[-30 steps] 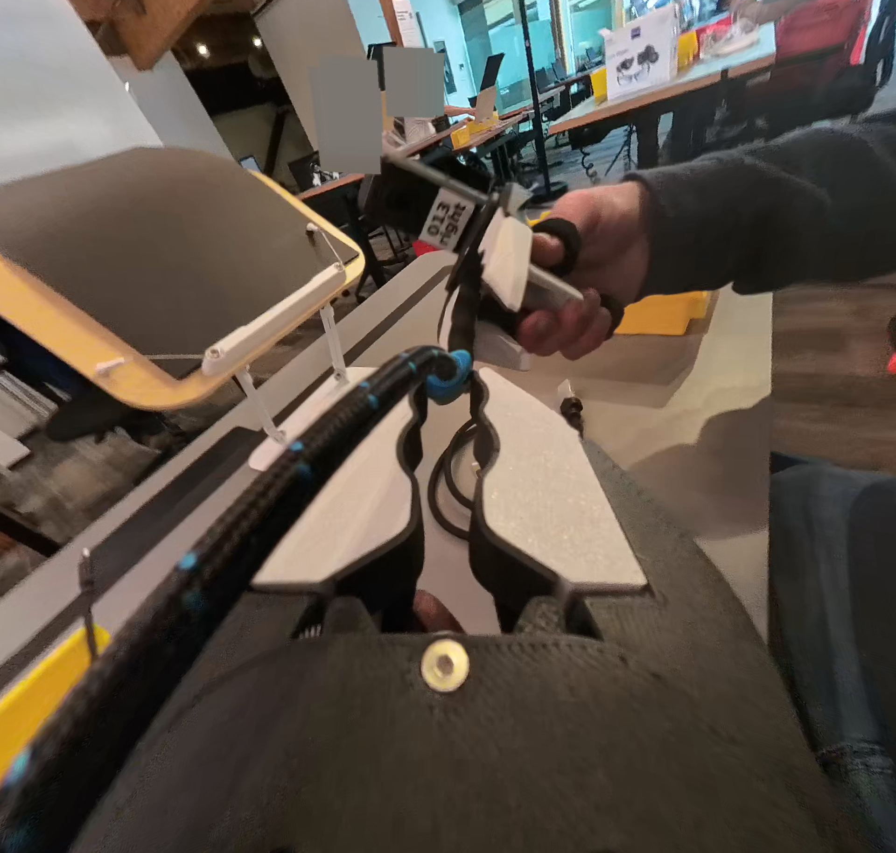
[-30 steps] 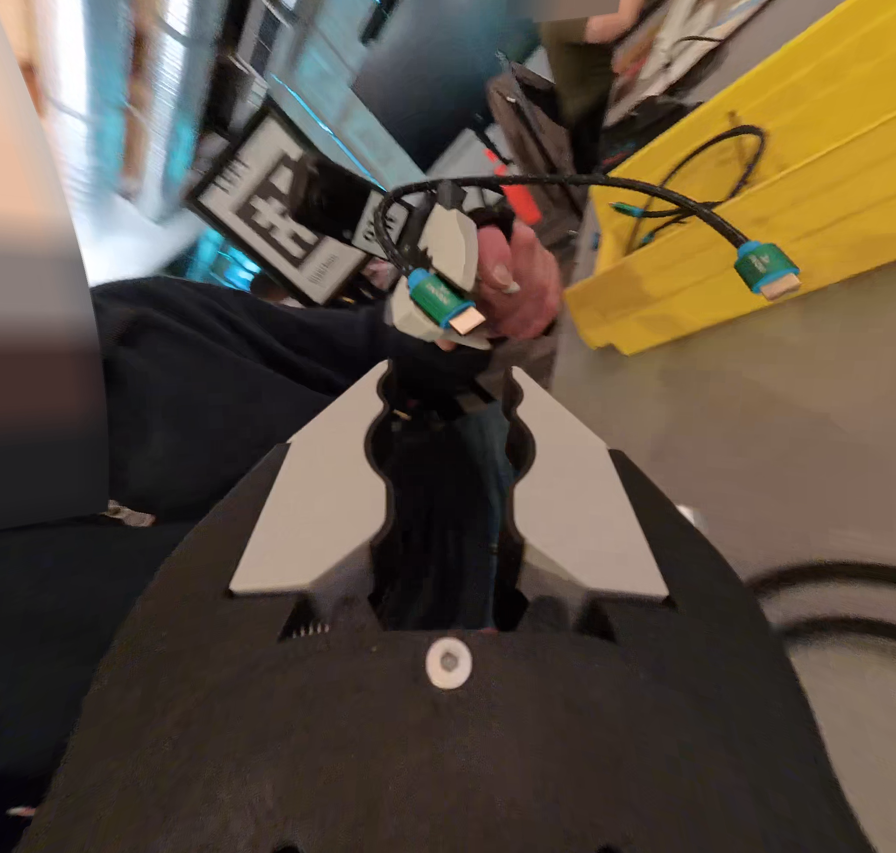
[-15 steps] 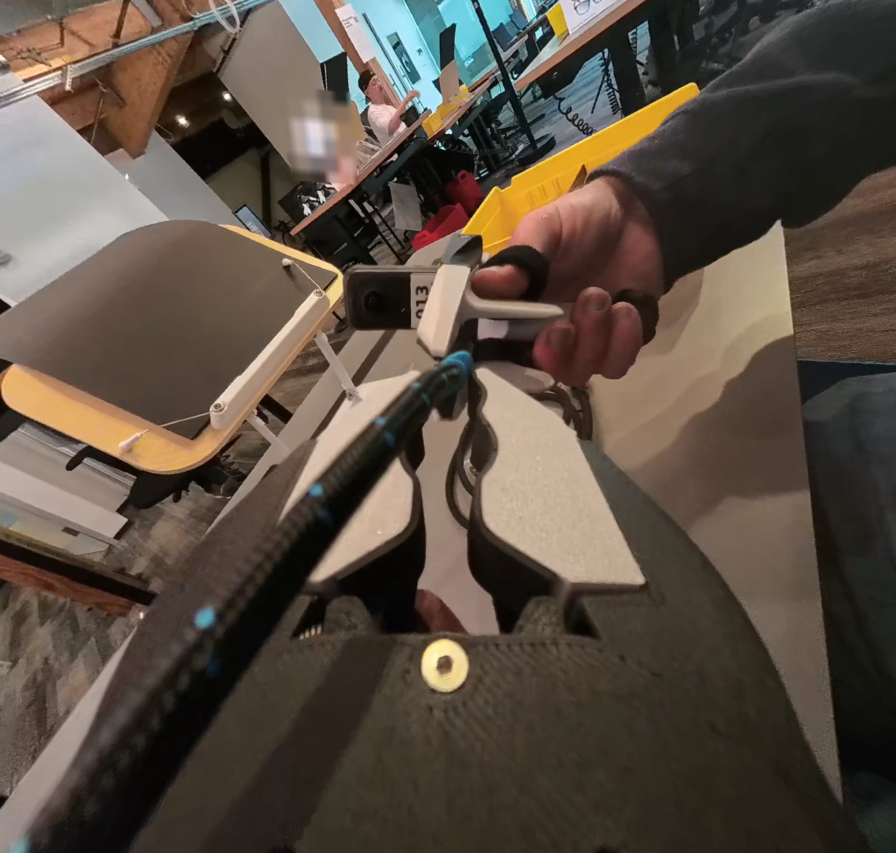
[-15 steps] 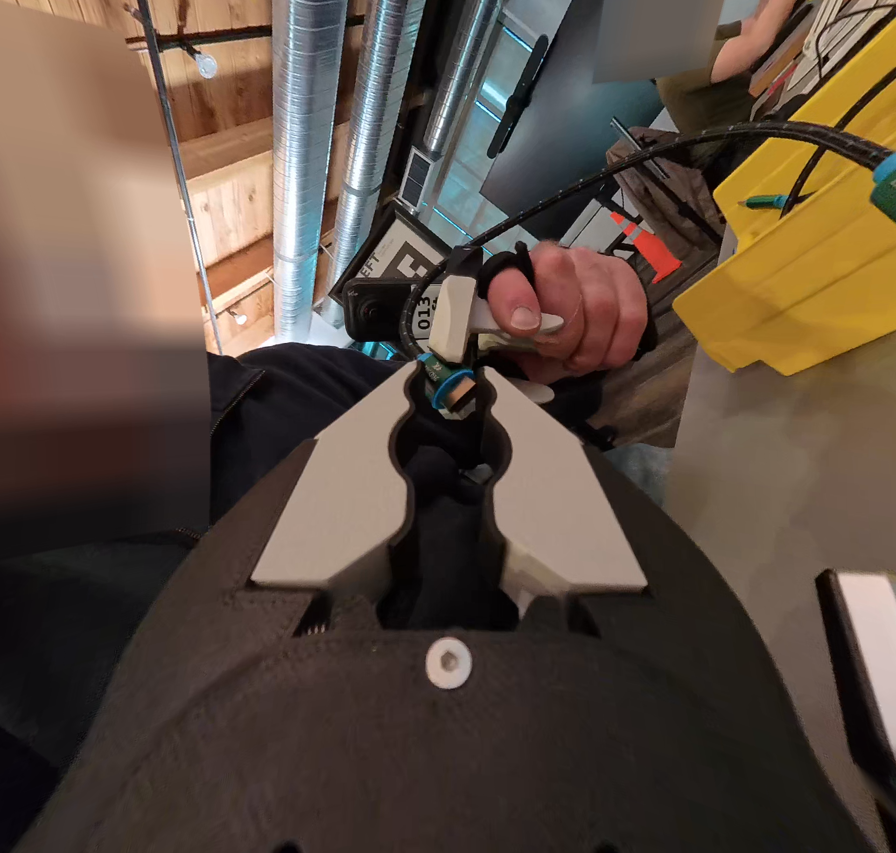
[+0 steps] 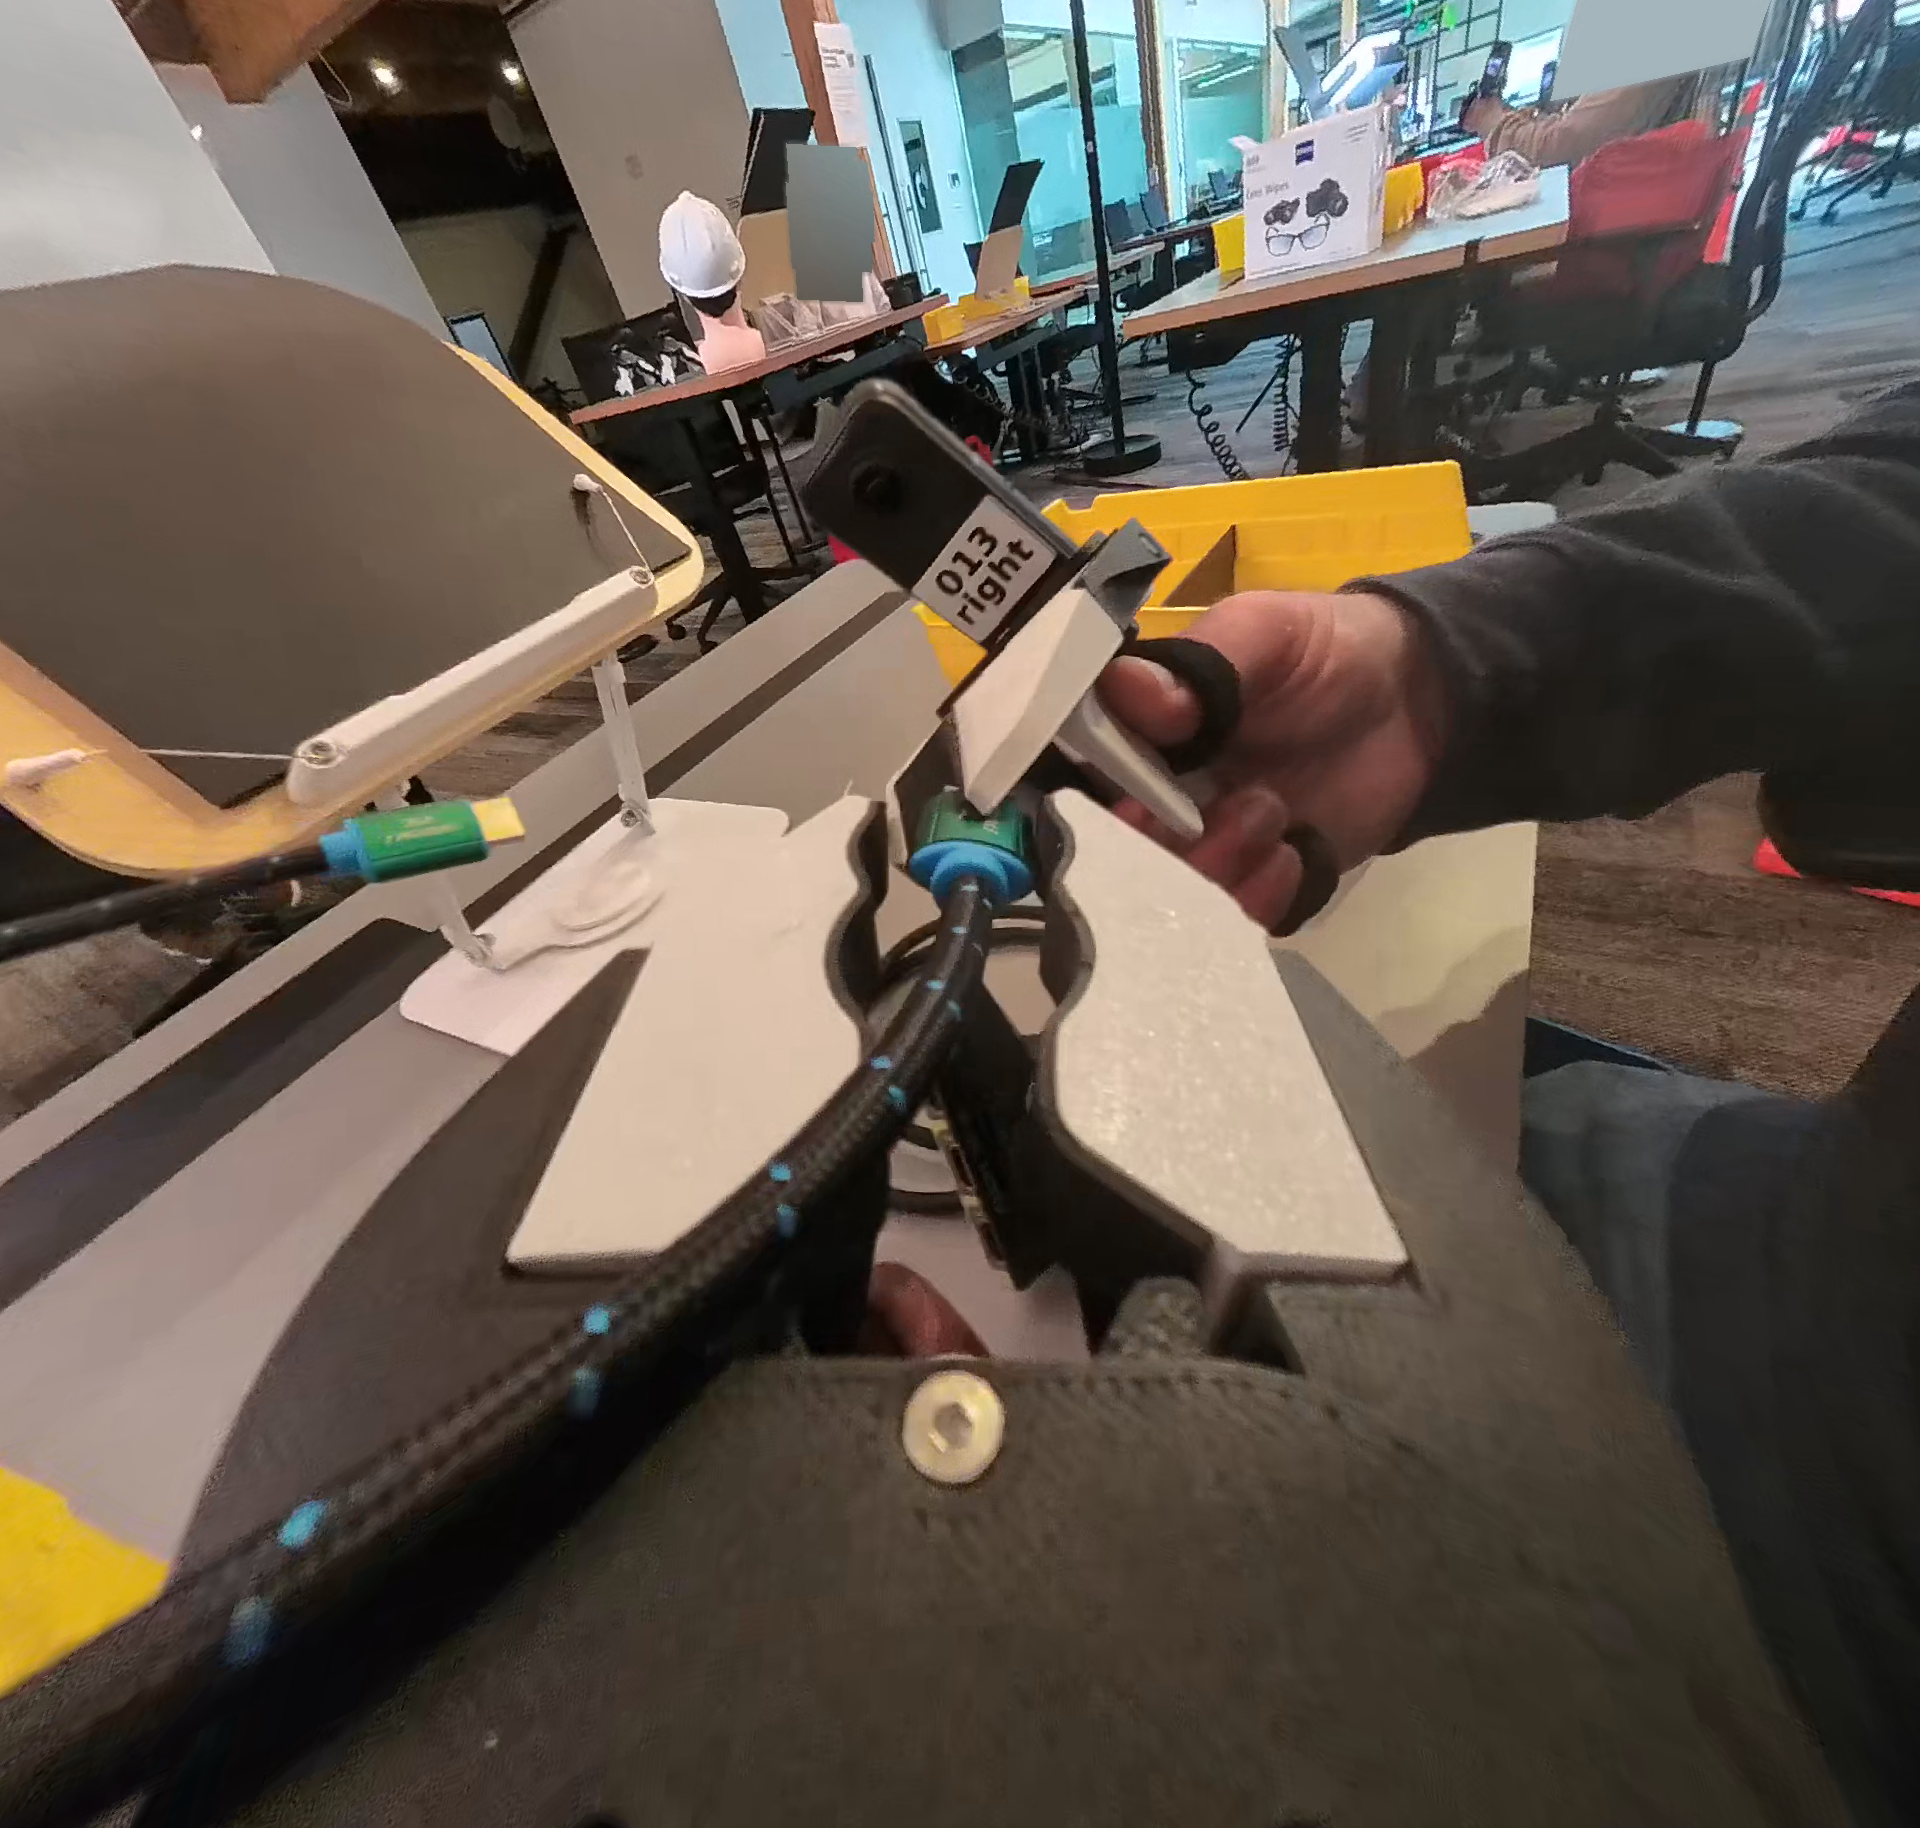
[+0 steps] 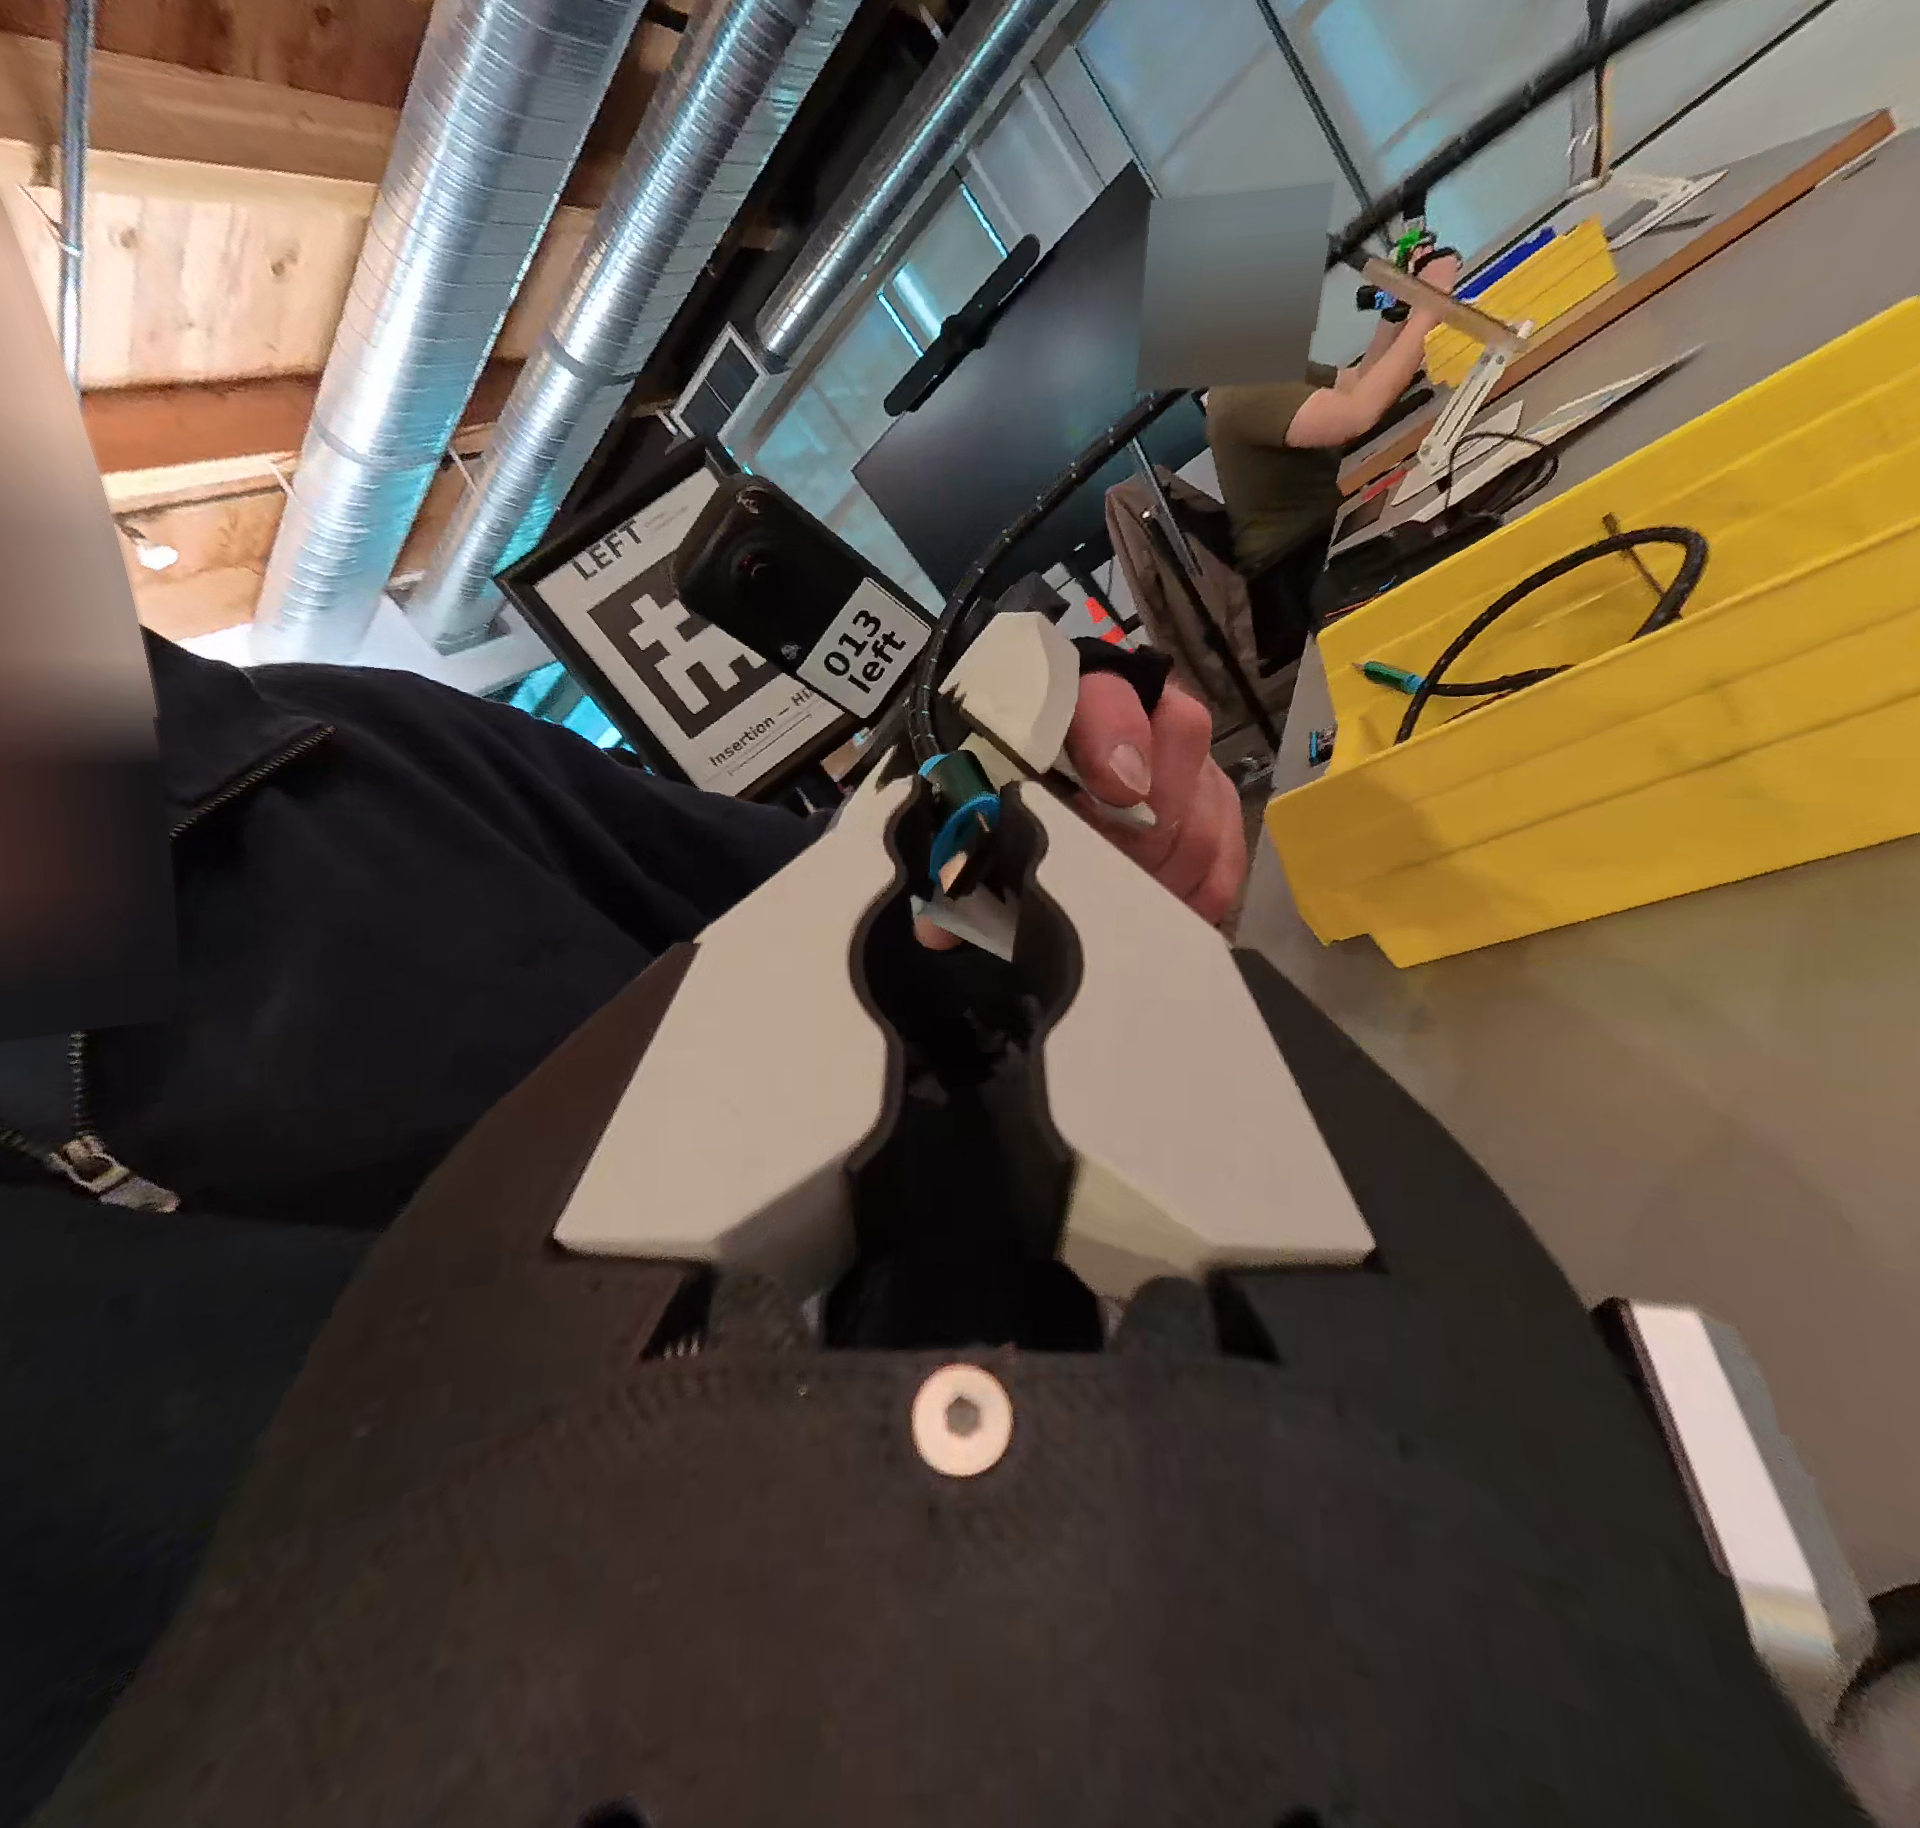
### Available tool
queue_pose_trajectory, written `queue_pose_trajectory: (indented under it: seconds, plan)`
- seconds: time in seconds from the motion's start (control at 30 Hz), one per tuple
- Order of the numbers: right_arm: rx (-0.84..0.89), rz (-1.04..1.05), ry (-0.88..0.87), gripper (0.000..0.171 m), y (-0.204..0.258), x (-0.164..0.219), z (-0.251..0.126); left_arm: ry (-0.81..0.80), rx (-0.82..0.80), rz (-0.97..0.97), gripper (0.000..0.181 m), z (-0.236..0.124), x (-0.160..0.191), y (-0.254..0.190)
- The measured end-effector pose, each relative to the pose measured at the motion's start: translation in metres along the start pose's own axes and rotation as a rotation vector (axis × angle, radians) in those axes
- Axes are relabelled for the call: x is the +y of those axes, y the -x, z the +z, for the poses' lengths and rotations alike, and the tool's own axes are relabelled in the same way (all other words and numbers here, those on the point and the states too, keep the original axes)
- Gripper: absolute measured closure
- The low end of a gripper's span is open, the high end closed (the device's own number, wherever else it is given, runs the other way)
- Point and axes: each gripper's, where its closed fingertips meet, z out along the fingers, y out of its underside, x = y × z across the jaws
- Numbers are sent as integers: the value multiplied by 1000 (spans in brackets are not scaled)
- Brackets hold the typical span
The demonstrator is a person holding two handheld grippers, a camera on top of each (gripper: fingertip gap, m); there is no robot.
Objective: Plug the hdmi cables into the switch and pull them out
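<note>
An open office with wooden beams and rows of work tables lies behind a grey desk [image 5: 1455,947] that carries a yellow bin [image 5: 1299,531] at its far edge and a white stand [image 5: 582,905] near the left edge. In the left wrist view, the left gripper [image 5: 966,843] has its fingers [image 5: 727,999] clenched on the green plug [image 5: 961,822] of a black braided hdmi cable [image 5: 831,1124], which trails back over the left finger; the cable's other green plug [image 5: 421,836] hangs free above the desk's left edge. The right gripper [image 5: 997,791], held by a hand [image 5: 1309,729], meets the same plug from above. In the right wrist view, the right gripper [image 6: 961,812] has its fingertips closed around that plug [image 6: 956,791], which also sits in the left gripper [image 6: 997,729] facing it. Another black cable [image 6: 1538,625] lies coiled in the yellow bin [image 6: 1662,739] at the desk's edge.
</note>
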Motion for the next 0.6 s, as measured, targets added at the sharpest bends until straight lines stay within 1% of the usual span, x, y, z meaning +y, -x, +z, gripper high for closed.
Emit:
queue_pose_trajectory:
  seconds: [0.17,0.43,0.6]
  plan:
    - [33,-36,17,159,1,1,-2,-2,1,-17,156,2,0,-1]
    - [108,-20,10,158,-3,0,-3,2,-32,31,159,3,1,-1]
    - [159,-116,15,157,-1,-1,-3,-7,-21,11,159,3,-1,-1]
